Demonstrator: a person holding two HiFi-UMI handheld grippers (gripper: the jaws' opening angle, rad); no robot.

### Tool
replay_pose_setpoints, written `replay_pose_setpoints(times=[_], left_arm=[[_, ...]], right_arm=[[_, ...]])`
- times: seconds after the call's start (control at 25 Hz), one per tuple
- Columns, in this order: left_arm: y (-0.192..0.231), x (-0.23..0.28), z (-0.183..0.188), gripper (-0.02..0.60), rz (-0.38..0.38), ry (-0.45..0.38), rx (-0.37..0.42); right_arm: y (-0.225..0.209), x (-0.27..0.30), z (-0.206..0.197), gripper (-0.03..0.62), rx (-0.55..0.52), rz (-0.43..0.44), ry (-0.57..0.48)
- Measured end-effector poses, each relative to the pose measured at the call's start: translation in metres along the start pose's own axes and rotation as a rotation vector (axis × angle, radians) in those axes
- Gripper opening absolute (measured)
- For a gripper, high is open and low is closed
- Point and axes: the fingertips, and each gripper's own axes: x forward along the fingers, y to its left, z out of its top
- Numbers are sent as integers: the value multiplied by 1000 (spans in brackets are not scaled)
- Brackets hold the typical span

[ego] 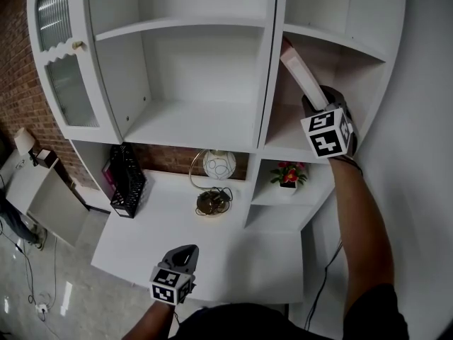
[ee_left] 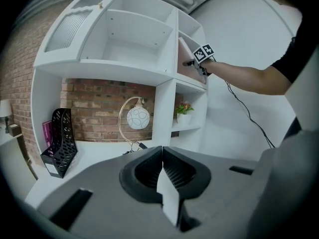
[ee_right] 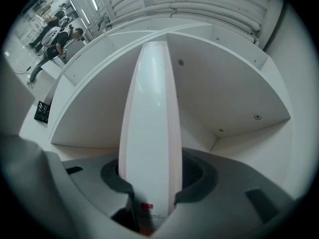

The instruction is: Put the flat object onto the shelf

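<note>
- Up in the narrow right-hand compartment point(ego: 291, 139) of the white wooden shelf unit point(ego: 269, 62), the right gripper point(ego: 316, 103) was clamped on the lower end of the flat white slab with pinkish edges point(ego: 300, 71), its jaws pressing both broad faces
- The slab stood tilted, its top leaning toward the compartment's left wall; whether its lower edge touched the board could not be told
- The left gripper point(ego: 182, 255) hung low over the white desk top point(ego: 233, 253), jaws pressed together with nothing between them
- The carrying looked nearly done, since the slab was already inside the compartment
- What seemed left was to settle the slab on the board, loosen the grip and draw the right gripper back out
</note>
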Motion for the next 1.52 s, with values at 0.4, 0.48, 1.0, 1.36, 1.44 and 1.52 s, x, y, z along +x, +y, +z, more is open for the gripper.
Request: replay_pose_setpoints(times=[0.4,0.48,1.0,1.36,1.44,1.52], left_arm=[[-11,4,3,6,-28,6,13],[-13,2,1,6,-35,11,12],[-27,7,-9,6,-104,32,2],[-44,15,-11,6,-156,38,26],[-46,17,-11,6,-162,38,28],[-48,17,-11,6,-169,39,28]], right_arm=[[7,-2,1,276,-15,34,0],[8,-9,4,287,-27,28,-12],[36,-100,17,291,-19,80,-92],[105,-149,-18,272,115,244,-65],[130,-162,-29,272,127,292,-55],[154,-175,-39,267,149,338,-46]])
